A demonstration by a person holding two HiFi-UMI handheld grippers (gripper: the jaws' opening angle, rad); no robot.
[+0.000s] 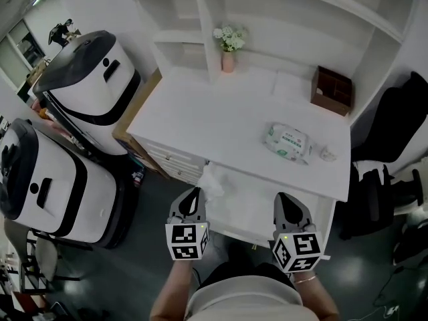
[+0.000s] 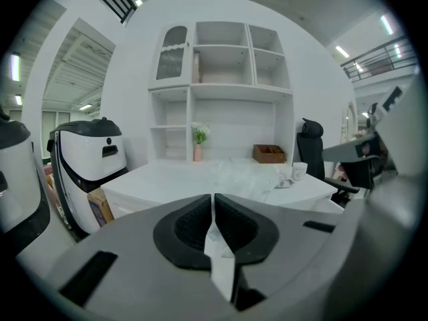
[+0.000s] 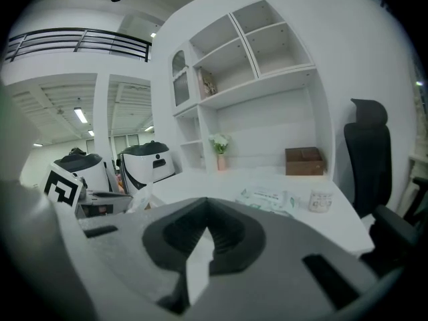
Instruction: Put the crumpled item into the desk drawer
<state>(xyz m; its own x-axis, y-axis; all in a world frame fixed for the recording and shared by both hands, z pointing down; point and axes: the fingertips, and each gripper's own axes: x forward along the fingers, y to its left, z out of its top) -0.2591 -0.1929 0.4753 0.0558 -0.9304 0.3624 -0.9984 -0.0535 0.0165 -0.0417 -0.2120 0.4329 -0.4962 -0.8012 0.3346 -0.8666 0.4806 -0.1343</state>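
Observation:
The crumpled item (image 1: 214, 181), a white scrunched sheet, hangs over the left front corner of the open white desk drawer (image 1: 257, 202). My left gripper (image 1: 196, 194) is at its near edge, jaws closed on a fold of it. In the left gripper view the crumpled item (image 2: 249, 175) bulges just past the closed tips of that gripper (image 2: 214, 198). My right gripper (image 1: 285, 199) hovers over the drawer's right side, shut and empty. Its own view shows the right gripper (image 3: 204, 207) with jaws together, and the crumpled item (image 3: 137, 198) far left.
On the white desk (image 1: 200, 116) lie a pack of wipes (image 1: 287, 142) and a small cup (image 1: 328, 154). A brown wooden box (image 1: 332, 90) and a flower vase (image 1: 229, 45) stand at the back. Two white machines (image 1: 87, 85) stand left, and a black chair (image 1: 394, 132) right.

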